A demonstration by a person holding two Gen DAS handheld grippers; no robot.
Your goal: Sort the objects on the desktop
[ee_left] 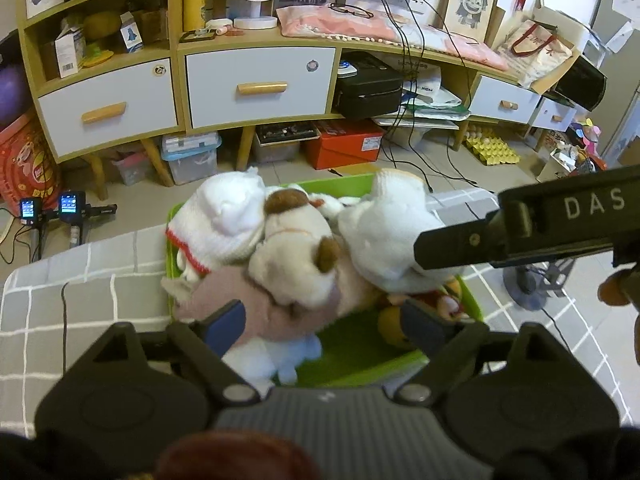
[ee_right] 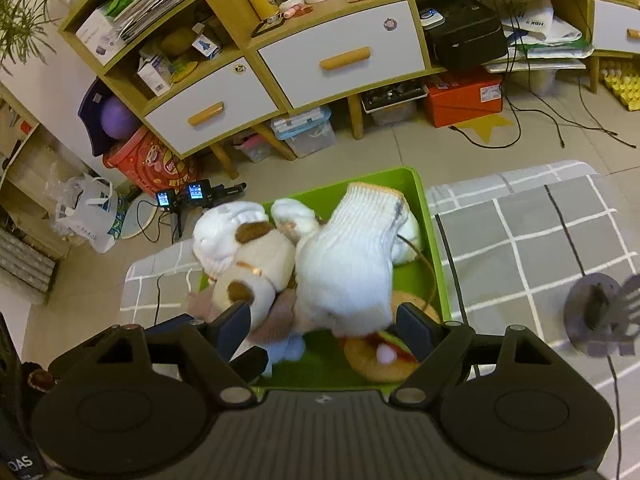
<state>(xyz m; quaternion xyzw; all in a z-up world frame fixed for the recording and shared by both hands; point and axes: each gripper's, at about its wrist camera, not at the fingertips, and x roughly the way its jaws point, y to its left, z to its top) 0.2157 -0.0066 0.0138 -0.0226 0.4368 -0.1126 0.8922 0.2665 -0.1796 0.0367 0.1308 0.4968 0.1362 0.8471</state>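
Note:
A green bin (ee_left: 352, 350) (ee_right: 426, 216) sits on the grey checked table, filled with soft toys. A cream dog with brown ears (ee_left: 294, 252) (ee_right: 256, 268) lies on top of a pinkish-grey plush (ee_left: 256, 308). White knitted items lie to its left (ee_left: 224, 224) and right (ee_left: 384, 232) (ee_right: 348, 264). A burger-like plush (ee_right: 380, 354) lies at the bin's near right. My left gripper (ee_left: 324, 324) is open over the bin, its fingers either side of the pinkish plush. My right gripper (ee_right: 324, 324) is open above the toys; its body shows in the left wrist view (ee_left: 520, 224).
The grey checked tablecloth (ee_right: 540, 240) extends right of the bin. A dark round stand (ee_right: 596, 312) is at the right. Beyond the table are a wooden cabinet with white drawers (ee_left: 260, 88), boxes on the floor and cables.

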